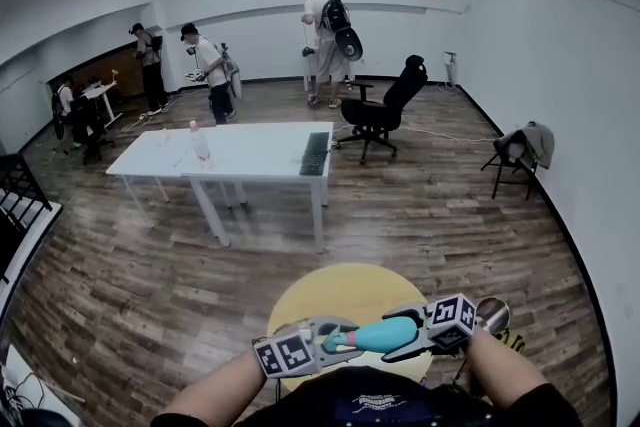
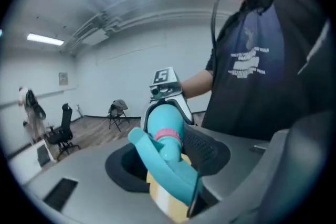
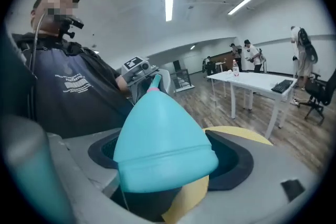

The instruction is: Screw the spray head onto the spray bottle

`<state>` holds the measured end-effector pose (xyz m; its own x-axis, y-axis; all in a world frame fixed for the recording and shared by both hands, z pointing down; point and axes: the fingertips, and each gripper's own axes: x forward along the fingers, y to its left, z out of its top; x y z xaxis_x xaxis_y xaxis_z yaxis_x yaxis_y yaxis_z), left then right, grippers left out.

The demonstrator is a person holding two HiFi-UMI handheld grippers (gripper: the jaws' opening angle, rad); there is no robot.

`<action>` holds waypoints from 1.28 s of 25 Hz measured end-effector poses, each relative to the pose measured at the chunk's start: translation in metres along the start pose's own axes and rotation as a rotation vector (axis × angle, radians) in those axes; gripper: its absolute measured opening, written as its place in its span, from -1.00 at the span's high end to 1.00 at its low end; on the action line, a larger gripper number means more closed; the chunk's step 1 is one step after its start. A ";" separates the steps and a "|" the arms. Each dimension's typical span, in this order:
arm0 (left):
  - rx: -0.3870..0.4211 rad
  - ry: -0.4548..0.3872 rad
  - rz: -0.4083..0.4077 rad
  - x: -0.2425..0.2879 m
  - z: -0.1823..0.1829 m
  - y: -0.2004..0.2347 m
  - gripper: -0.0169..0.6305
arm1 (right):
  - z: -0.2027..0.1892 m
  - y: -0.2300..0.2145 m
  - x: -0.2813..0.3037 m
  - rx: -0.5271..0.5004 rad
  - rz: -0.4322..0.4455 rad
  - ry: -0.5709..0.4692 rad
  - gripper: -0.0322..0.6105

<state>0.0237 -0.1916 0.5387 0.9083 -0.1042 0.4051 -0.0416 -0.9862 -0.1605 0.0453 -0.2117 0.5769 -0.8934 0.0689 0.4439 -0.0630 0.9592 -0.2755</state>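
Head view: gripping teal spray bottle by its wide base with right gripper, jaws wide; clamping spray head, seated on bottle neck, with left gripper, jaws narrower; above yellow round table.

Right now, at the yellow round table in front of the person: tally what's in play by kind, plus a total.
2 grippers: left gripper, right gripper
1 teal plastic spray bottle
1 teal trigger spray head with pink collar
1 yellow round table
Total: 5
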 end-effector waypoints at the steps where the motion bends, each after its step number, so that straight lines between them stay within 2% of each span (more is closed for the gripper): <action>1: 0.046 0.029 0.003 0.001 0.002 0.000 0.28 | -0.001 0.000 -0.002 0.018 0.015 -0.015 -0.56; 4: 0.111 0.082 0.019 0.002 -0.003 0.002 0.28 | -0.002 -0.002 -0.002 0.011 0.008 0.002 -0.56; 6: 0.061 0.043 0.021 -0.001 -0.004 0.002 0.28 | -0.001 0.000 0.002 -0.011 0.003 0.021 -0.55; 8: -0.080 -0.036 0.068 -0.008 -0.006 0.014 0.25 | 0.008 -0.008 0.002 -0.022 -0.049 0.003 -0.55; 9: -0.181 -0.081 0.107 -0.016 -0.010 0.025 0.22 | 0.013 -0.016 -0.001 -0.027 -0.100 -0.015 -0.55; 11: -0.417 -0.197 0.184 -0.040 -0.020 0.051 -0.15 | 0.018 -0.036 -0.011 -0.037 -0.237 -0.035 -0.55; 13: -0.632 -0.328 0.245 -0.068 -0.029 0.072 -0.18 | 0.013 -0.045 -0.020 -0.073 -0.334 -0.012 -0.55; 14: -0.698 -0.373 0.259 -0.077 -0.031 0.078 -0.18 | 0.011 -0.045 -0.021 -0.098 -0.356 0.010 -0.55; 15: -0.722 -0.389 0.256 -0.080 -0.032 0.080 -0.20 | 0.009 -0.042 -0.019 -0.124 -0.366 0.033 -0.55; 16: -0.704 -0.370 0.238 -0.076 -0.030 0.077 -0.21 | 0.009 -0.039 -0.015 -0.149 -0.365 0.053 -0.55; 17: -0.648 -0.319 0.211 -0.065 -0.027 0.069 -0.21 | 0.011 -0.036 -0.010 -0.170 -0.356 0.068 -0.55; 19: -0.457 -0.180 0.146 -0.032 -0.021 0.047 -0.25 | 0.016 -0.029 0.001 -0.195 -0.312 0.077 -0.55; 20: -0.339 -0.124 0.124 -0.018 -0.016 0.036 -0.11 | 0.016 -0.025 0.004 -0.190 -0.276 0.074 -0.55; 21: -0.224 -0.089 0.110 -0.008 -0.012 0.027 0.16 | 0.015 -0.021 0.005 -0.169 -0.229 0.066 -0.55; 22: -0.126 -0.067 0.101 -0.004 -0.007 0.020 0.19 | 0.013 -0.016 0.004 -0.130 -0.172 0.048 -0.55; 24: 0.021 -0.011 0.103 -0.004 -0.002 0.010 0.25 | 0.010 -0.004 0.000 -0.057 -0.074 0.017 -0.55; 26: 0.110 0.053 0.122 -0.005 -0.002 0.009 0.25 | 0.009 0.002 -0.002 -0.048 -0.047 0.020 -0.55; 27: 0.117 0.061 0.125 -0.005 -0.003 0.009 0.25 | 0.010 0.002 -0.003 -0.052 -0.049 0.022 -0.55; 29: 0.058 0.031 0.113 -0.006 -0.003 0.010 0.25 | 0.011 0.000 -0.001 -0.051 -0.065 0.020 -0.54; 32: -0.153 -0.086 0.133 -0.015 -0.006 0.021 0.18 | 0.017 -0.007 -0.001 -0.018 -0.104 -0.022 -0.54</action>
<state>0.0071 -0.2111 0.5344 0.9225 -0.2299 0.3102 -0.2201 -0.9732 -0.0668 0.0395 -0.2233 0.5637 -0.8919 -0.0366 0.4507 -0.1476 0.9657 -0.2136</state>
